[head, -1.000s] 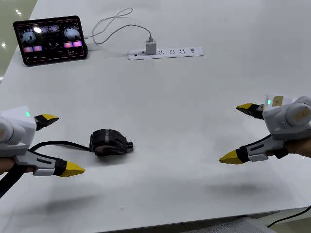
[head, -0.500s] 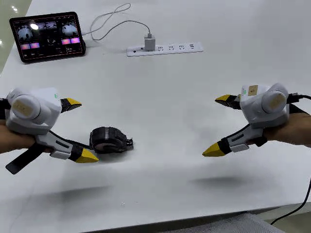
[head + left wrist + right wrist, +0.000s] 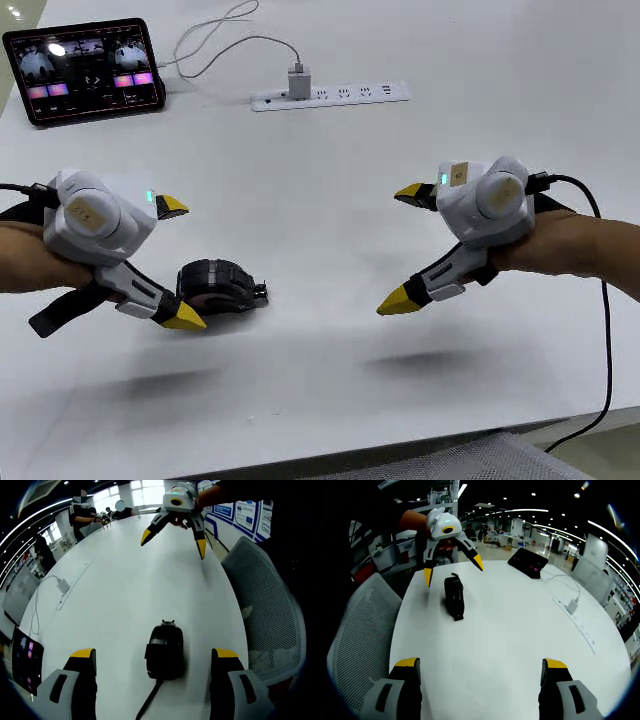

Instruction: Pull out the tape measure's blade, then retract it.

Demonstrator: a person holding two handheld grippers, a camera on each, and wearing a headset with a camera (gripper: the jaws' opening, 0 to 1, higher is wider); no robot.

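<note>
White workbench (image 3: pixel 330 230) takes up most of the head view, and behind it the gripper views show a wide lit hall with other benches and people far off. A grey mesh chair (image 3: pixel 265 610) stands at the near edge of the bench. At the far left corner lies a tablet (image 3: pixel 85 68) with its screen lit, and beside it a power strip (image 3: pixel 330 95) with a charger and a cable plugged in. The left gripper (image 3: pixel 180 263) hangs low over the bench with its jaws wide apart, holding nothing. The right gripper (image 3: pixel 402 246) hovers opposite it, likewise spread and holding nothing. The black tape measure (image 3: pixel 215 285) rests on the bench between the left gripper's two yellow tips, not touched by either as far as I can tell. Its long axis runs straight ahead along that gripper's own line, with a dark strap trailing back toward the hand. The small blade tab (image 3: pixel 262 292) at its far end points across the bench at the right gripper, which is well apart from it. The left gripper is thus by far the nearer. I judge that it must close on the case across its width, while the right one has to cross the gap to reach the tab.
</note>
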